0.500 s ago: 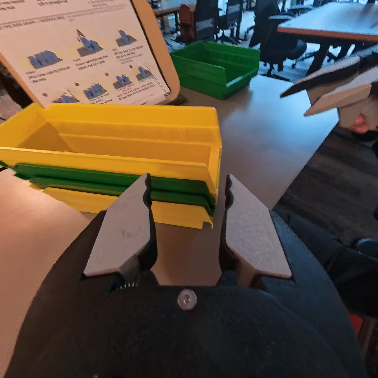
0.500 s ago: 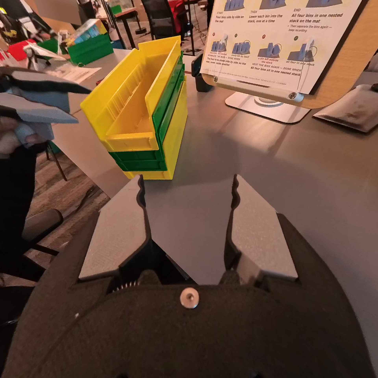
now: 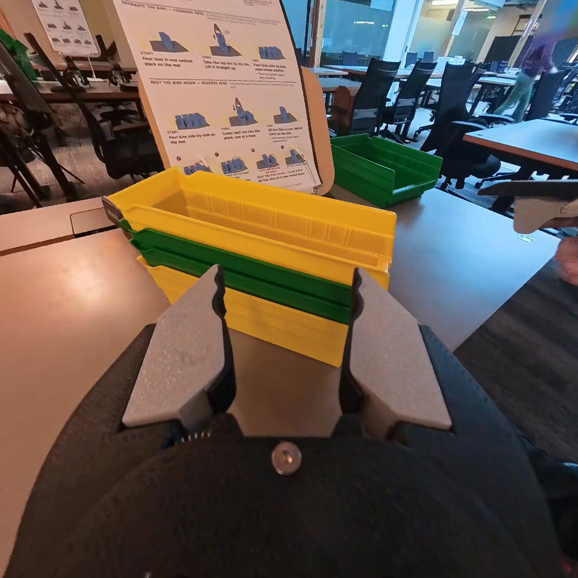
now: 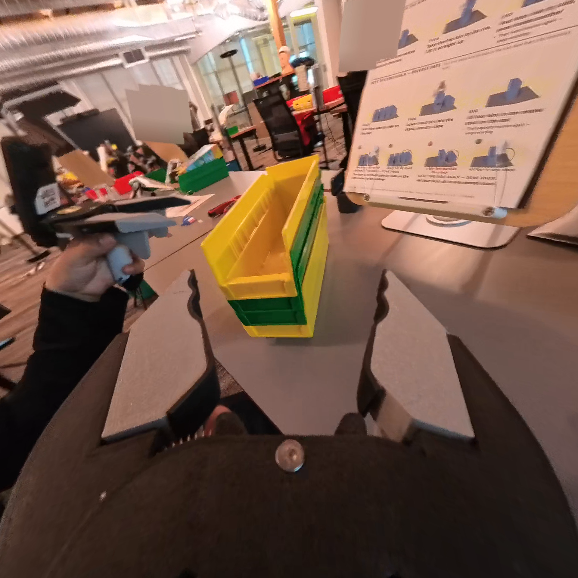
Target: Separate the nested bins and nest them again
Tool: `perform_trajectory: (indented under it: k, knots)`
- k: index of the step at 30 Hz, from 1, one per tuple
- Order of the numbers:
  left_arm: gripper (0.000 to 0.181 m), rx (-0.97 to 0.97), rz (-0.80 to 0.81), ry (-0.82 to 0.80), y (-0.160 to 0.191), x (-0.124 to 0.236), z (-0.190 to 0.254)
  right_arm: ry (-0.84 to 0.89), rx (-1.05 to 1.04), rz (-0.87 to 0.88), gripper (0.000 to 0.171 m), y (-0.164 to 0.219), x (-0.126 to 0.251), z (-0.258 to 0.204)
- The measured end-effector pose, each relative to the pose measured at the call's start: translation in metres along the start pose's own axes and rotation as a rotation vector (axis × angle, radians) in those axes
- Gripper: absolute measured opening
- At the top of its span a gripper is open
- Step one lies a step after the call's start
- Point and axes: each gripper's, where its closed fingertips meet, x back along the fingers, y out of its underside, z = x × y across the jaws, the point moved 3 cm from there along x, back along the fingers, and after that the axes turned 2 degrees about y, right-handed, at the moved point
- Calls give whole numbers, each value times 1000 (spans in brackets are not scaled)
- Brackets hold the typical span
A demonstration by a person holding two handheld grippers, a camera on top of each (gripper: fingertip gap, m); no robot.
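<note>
While all four bins sit nested, the stack (image 3: 266,269) stands on the table (image 3: 68,312) near its front edge: a yellow top bin (image 3: 281,219), two green ones (image 3: 250,275) under it, and a yellow bottom bin (image 3: 281,328). In the left wrist view the stack fills the 12 o'clock field, just past the left gripper (image 3: 287,291), whose jaws are spread and empty. In the right wrist view the stack (image 4: 275,266) again lies at 12 o'clock, farther off, with the right gripper (image 4: 287,294) also spread wide and holding nothing.

The stack's long axis runs from 9 to 3 o'clock across the left view, and from 6 toward 12 in the right view, so the right gripper faces a short end and the left faces a long side. All openings point up.

Likely trouble: the bins fit closely, so pulling the top bin by one rim could drag the green one up with it, or tip the whole stack. It sits close to the table edge at 3 o'clock in the left view, and a sideways tug could push it off. A pinch on the thin rim may also slip if the lift is not straight up. The instruction board (image 3: 225,93) stands just behind, at 12 o'clock, and a high swing might strike it.
</note>
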Motion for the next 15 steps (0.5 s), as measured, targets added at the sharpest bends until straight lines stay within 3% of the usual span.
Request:
perform_trajectory:
  k: [2, 6, 8, 10, 12, 15]
  knots:
    - [80, -6, -5, -11, 0, 2, -4, -32, 14, -20, 131, -1, -7, -6]
    - [79, -3, 4, -52, -2, 9, -15, 27, 61, -118, 140, -6, -30, -11]
    - [79, 1, 13, -49, -3, 13, -16, 71, 137, -150, 155, -11, -43, -13]
    - [79, 1, 23, -54, -5, 17, -18, 121, 215, -117, 152, -25, -58, -17]
    - [79, 0, 30, -58, -6, 20, -19, 165, 256, -63, 138, -41, -70, -22]
    - [79, 4, 32, -56, -6, 22, -21, 85, 299, -49, 132, -58, -84, -43]
